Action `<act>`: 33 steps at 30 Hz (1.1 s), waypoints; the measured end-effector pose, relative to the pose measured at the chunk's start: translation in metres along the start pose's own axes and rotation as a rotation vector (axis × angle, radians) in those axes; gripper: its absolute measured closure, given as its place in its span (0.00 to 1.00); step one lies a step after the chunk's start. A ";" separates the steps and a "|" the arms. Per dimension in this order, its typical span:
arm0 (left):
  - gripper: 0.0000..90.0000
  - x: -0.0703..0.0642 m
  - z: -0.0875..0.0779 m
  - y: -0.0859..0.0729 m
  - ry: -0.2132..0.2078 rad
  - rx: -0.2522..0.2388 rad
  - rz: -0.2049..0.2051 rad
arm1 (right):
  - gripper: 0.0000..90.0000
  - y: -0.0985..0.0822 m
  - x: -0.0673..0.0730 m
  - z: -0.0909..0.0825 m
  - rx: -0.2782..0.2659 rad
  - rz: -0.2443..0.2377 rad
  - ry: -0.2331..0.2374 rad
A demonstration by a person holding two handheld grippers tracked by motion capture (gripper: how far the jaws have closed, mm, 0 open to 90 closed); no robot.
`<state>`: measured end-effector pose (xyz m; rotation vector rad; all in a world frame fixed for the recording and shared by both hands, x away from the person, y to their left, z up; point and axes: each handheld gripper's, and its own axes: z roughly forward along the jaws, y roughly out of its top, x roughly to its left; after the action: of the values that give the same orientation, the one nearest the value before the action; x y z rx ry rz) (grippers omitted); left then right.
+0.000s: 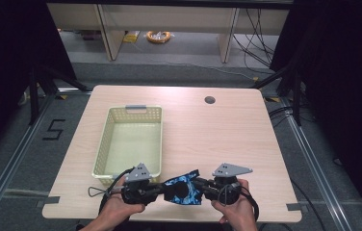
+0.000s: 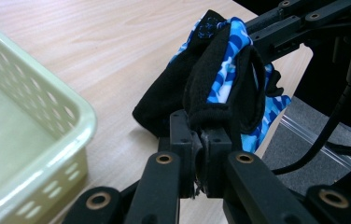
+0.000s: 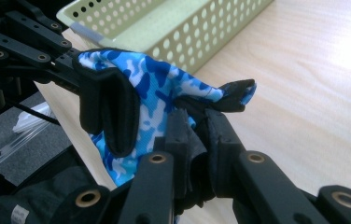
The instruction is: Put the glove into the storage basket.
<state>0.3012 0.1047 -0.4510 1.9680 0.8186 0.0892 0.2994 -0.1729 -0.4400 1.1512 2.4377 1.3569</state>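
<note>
Two claws grip one blue-and-black glove (image 1: 183,189) between them at the frame's bottom centre, above the table (image 1: 227,134) edge. Left claw (image 1: 159,189) and right claw (image 1: 199,185) are both clenched on it. Just upper left sits a basket (image 1: 103,144).

**Materials and finishes on view**

- Glove (image 1: 184,189): soft woven cloth, blue camouflage print with matt black fleecy panels and stitched edging.
- Left hand-held gripper (image 1: 159,188) and right hand-held gripper (image 1: 199,185): matt black plastic links, slightly grainy, with brass-coloured rivets; each carries a flat grey plate, dull and smooth.
- Basket (image 1: 103,144): pale green plastic, perforated walls, smooth with a faint sheen; at its 12 o'clock rim, a grey handle.
- Counter (image 1: 227,139): light wood-grain laminate, smooth, satin finish.
</note>
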 end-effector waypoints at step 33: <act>0.95 0.043 -0.065 0.055 0.117 -0.090 -0.025 | 0.90 0.125 0.023 0.005 -0.033 -0.142 0.021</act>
<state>0.3370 0.1614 -0.3835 1.8808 0.8996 0.2241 0.3551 -0.1162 -0.3411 0.9414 2.4491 1.3674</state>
